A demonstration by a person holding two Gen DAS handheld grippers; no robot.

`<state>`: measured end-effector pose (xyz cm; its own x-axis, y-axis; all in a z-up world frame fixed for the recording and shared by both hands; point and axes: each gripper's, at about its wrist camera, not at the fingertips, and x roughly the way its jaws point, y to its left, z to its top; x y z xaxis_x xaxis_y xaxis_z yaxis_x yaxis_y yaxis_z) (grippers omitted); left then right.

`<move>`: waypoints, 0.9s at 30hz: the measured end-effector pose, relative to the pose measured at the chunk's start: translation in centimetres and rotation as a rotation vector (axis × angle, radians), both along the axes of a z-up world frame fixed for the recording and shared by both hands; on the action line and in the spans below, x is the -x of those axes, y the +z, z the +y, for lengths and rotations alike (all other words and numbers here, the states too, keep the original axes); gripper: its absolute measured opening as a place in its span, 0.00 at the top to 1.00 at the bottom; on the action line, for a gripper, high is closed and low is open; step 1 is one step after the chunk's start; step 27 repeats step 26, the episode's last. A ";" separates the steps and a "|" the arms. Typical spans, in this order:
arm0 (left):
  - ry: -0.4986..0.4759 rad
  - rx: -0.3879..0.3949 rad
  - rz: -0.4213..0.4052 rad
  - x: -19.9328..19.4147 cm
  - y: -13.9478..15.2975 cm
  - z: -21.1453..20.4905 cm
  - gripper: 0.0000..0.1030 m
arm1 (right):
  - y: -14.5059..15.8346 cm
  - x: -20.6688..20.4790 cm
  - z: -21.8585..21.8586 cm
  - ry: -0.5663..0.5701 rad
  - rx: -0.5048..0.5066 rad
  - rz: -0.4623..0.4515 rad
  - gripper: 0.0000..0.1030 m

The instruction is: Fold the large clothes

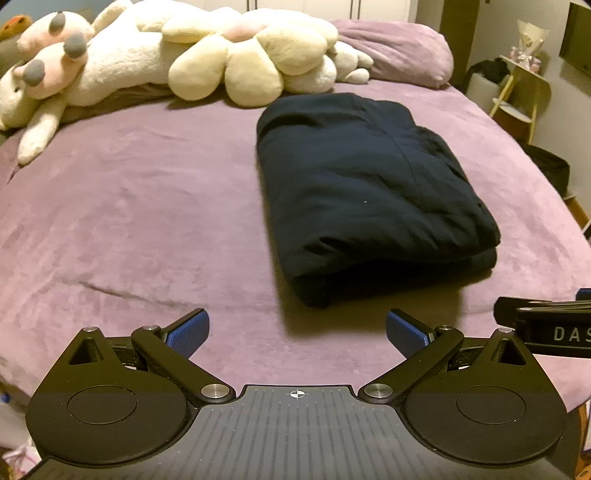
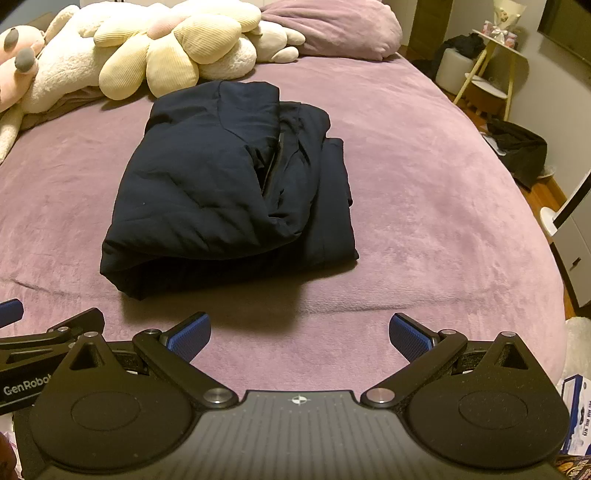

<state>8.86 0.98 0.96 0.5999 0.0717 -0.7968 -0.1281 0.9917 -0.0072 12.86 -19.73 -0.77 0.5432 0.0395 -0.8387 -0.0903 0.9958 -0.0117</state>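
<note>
Left gripper [image 1: 297,332] and right gripper [image 2: 300,334]: jaws spread wide on both, nothing between the blue pads [image 1: 188,330], both hovering over bare bedspread [image 1: 129,221] on the near side of the jacket, not touching it. The two tools sit side by side; each shows at the edge of the other's view. Dark navy jacket [image 2: 207,184] lies just beyond the grippers, already a compact folded bundle, so the task looks close to done. Risk 1: the right wrist view shows the top layer set off from the layer under it, a lower panel sticking out on the jacket's right side and a zipper gap open near the middle; puffy fabric may spring back and loosen the fold if left unpressed. Risk 2: a pinch at the near rolled edge could catch only the upper layer and peel the bundle open. Risk 3: the plush spread may drag and bunch under a slide. Beyond the jacket, near its far edge, a cream flower cushion [image 2: 166,48] and plush toys [image 1: 55,66]; pushing the bundle away would run into them. Lilac pillow [image 2: 332,26] farthest back.
</note>
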 end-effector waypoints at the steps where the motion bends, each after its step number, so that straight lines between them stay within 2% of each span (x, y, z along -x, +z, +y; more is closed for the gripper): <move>1: -0.004 0.006 -0.005 0.1 0.0 0.0 0.00 | 0.0 0.0 0.0 0.001 0.000 -0.001 0.00; 9: -0.021 0.012 -0.017 0.2 0.1 -0.2 0.00 | 0.0 0.0 -0.1 0.000 0.001 -0.004 0.00; 16: -0.024 -0.001 -0.017 0.1 0.1 -0.4 0.00 | 0.0 0.1 -0.1 -0.001 0.004 -0.008 0.00; 22: -0.022 -0.041 -0.026 0.3 0.2 -0.7 0.00 | 0.0 0.1 -0.1 -0.004 0.008 -0.012 0.00; 27: -0.024 -0.032 -0.022 0.2 0.2 -0.5 0.00 | 0.0 0.1 -0.2 -0.007 0.008 -0.013 0.00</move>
